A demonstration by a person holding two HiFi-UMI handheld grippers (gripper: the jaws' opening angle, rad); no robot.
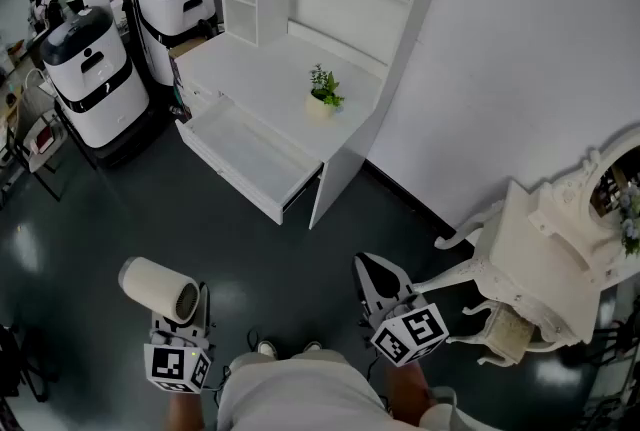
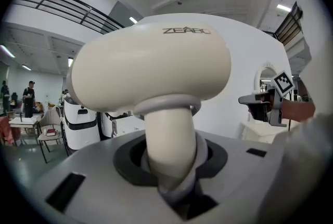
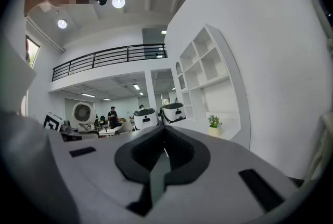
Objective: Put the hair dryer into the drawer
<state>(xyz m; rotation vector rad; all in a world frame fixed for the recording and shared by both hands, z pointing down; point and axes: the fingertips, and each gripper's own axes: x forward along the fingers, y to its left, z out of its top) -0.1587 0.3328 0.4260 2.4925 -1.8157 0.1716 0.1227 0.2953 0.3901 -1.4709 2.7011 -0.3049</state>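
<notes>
The cream hair dryer (image 1: 160,287) is clamped by its handle in the left gripper (image 1: 188,311), its barrel riding above the jaws, well apart from the open drawer (image 1: 245,159) of the white desk (image 1: 262,69). Dark floor (image 1: 200,219) lies between. The right gripper (image 1: 378,284) is alongside, jaws together and empty. A potted plant (image 1: 322,91) tops the desk, with two white-and-black machines (image 1: 95,74) to its left and an ornate white table (image 1: 540,259) to its right.

**Left handheld gripper** (image 1: 197,311) and **right handheld gripper** (image 1: 374,271): light grey moulded shells. In the gripper views each shows a black oval recess (image 3: 162,158) around dark fingers (image 1: 385,287), flanked by black rectangular slots (image 3: 254,182). A white cube with black square markers (image 1: 411,334) caps each rear. The person wears a pale grey top (image 1: 290,394) and white shoes (image 1: 266,348).
</notes>
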